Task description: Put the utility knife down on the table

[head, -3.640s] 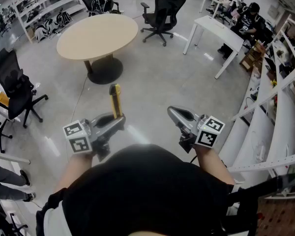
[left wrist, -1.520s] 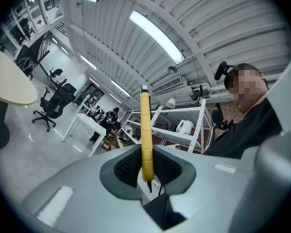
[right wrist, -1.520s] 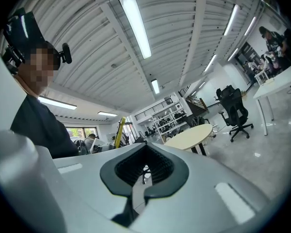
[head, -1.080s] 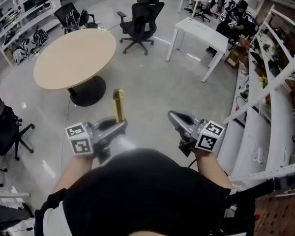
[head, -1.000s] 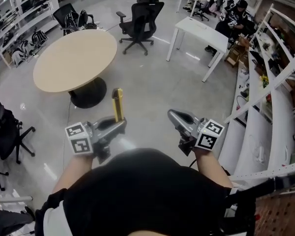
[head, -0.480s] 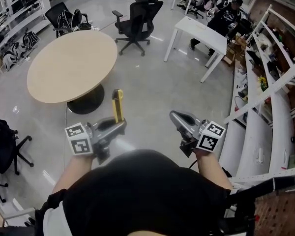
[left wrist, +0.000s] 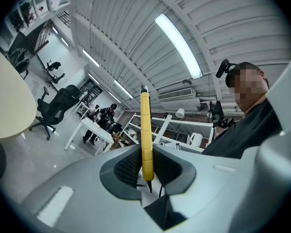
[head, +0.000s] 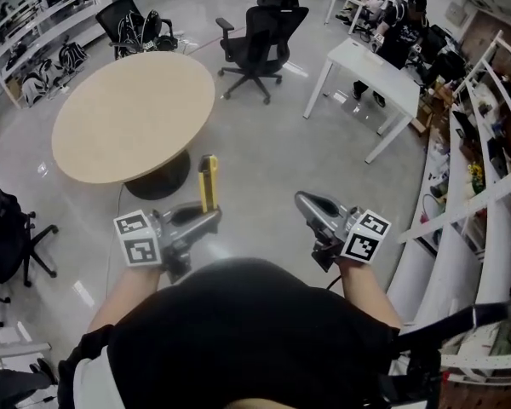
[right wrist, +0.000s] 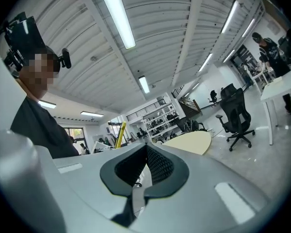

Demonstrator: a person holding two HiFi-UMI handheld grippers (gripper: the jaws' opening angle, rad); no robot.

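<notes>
Since the earlier frames the round table (head: 111, 118) has drawn nearer and larger in the head view; the carrying posture is unchanged.
The left hand-held gripper (head: 211, 218) is clamped on the yellow utility knife (head: 208, 181), which stands upright above the floor, short of the table, apparently just being carried there. The right hand-held gripper (head: 301, 201) is closed on nothing, judged idle.

The person wears a black short-sleeved top (head: 247, 331). The left gripper (head: 211, 217) and the right gripper (head: 300, 199) are smooth, rounded shells of pale grey moulded plastic. Each carries a white cube at its rear, left (head: 136, 239) and right (head: 364, 235), printed with black square markers. Inside the jaws sit black, finely ribbed pads (left wrist: 127, 166), set in dark oval recesses.
</notes>
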